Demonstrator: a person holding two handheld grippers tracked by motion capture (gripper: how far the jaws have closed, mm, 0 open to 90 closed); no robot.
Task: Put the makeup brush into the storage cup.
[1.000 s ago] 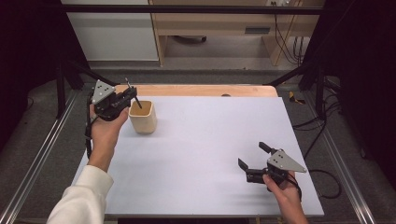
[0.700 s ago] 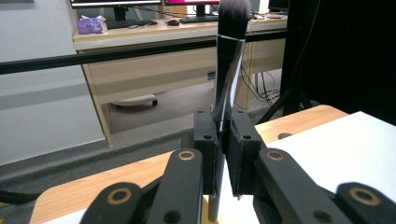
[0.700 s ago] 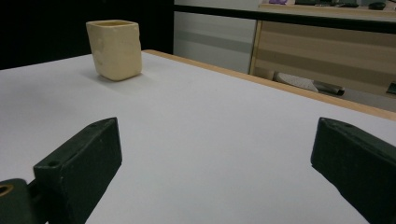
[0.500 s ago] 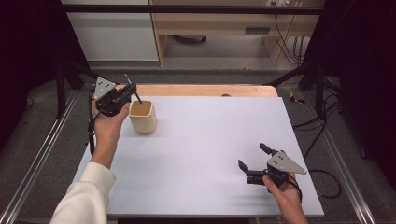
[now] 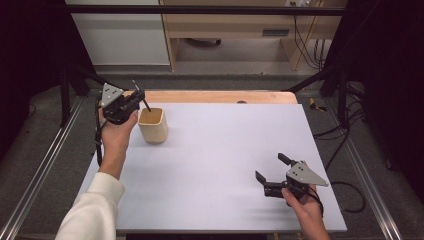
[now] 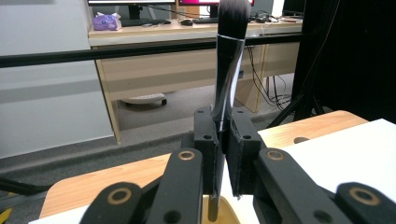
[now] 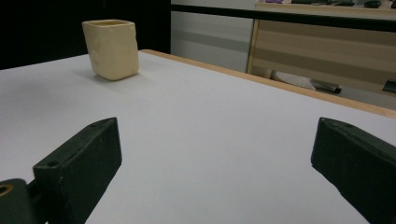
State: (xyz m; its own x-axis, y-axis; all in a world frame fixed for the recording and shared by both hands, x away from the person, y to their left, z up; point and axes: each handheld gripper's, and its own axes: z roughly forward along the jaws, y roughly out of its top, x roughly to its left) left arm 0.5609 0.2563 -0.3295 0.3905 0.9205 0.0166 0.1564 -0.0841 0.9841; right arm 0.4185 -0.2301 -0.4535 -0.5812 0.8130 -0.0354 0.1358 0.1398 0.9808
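Jaws of the left gripper (image 6: pixel 223 154) were pressed together on the dark handle of a makeup brush (image 6: pixel 229 60), which stood nearly upright between them in the left gripper view, bristles at the top and the lower end of the handle pointing down toward the yellowish mouth of the cup (image 6: pixel 224 215) just below. From the high view the left gripper (image 5: pixel 131 104) was held above the table's far left corner, with the brush (image 5: pixel 142 98) slanting across it and its lower tip just over the near rim of the square, cream-coloured cup (image 5: pixel 153 126). Whether the tip had already passed inside the cup could not be told.

The right gripper (image 5: pixel 271 169) waited well apart at the near right of the white table (image 5: pixel 220 150), its jaws spread wide and holding nothing; its own view showed them on either side of bare tabletop, with the cup (image 7: pixel 111 48) standing far off.

The step in hand looked like placing the brush into the cup. The next move would call for centring the handle end over the opening, lowering it until it went well inside, and only then parting the jaws, so that the brush leaned on the rim instead of tipping the light cup or falling outside.
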